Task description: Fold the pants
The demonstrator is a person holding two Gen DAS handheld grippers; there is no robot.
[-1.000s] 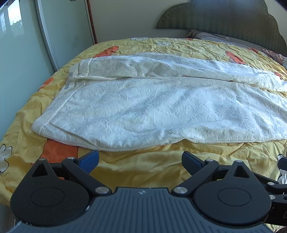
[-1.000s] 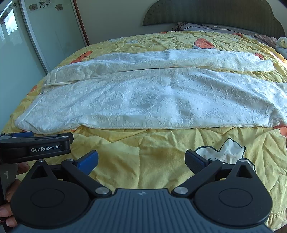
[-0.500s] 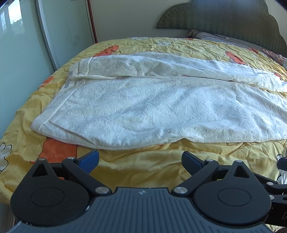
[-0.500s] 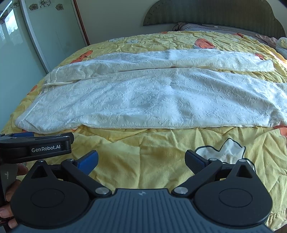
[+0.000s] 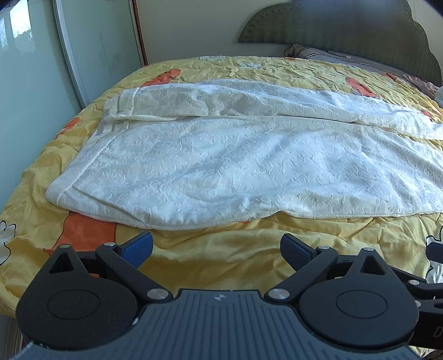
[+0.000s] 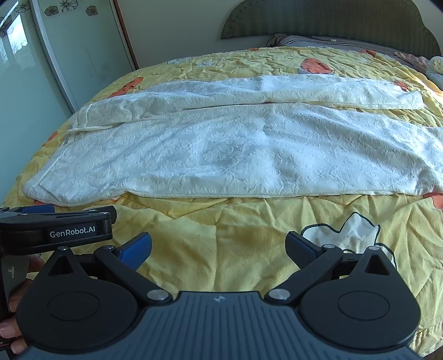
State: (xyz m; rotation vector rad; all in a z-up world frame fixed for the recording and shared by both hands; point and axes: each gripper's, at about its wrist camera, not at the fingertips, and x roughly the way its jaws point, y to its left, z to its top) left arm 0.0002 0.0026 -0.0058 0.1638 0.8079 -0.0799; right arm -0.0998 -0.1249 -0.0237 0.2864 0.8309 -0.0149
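Note:
White embossed pants (image 5: 235, 163) (image 6: 235, 149) lie flat across the yellow bedspread, waistband to the left, both legs running right, the far leg partly under the near one. My left gripper (image 5: 216, 249) hovers open over bare bedspread just short of the pants' near edge, close to the waist end. My right gripper (image 6: 217, 249) is open too, nothing between its fingers, a little back from the near leg's middle. The left gripper's body (image 6: 55, 229) shows at the left of the right wrist view, with a hand (image 6: 13, 318) on it.
The yellow bedspread (image 5: 249, 260) with orange and white cartoon prints covers the bed. A green headboard (image 6: 332, 22) and pillows (image 6: 318, 41) stand at the far side. A glass sliding door (image 5: 33, 83) runs along the left, close to the bed's edge.
Both views have crept very slightly toward the pants. The grippers stay open and the pants have not moved.

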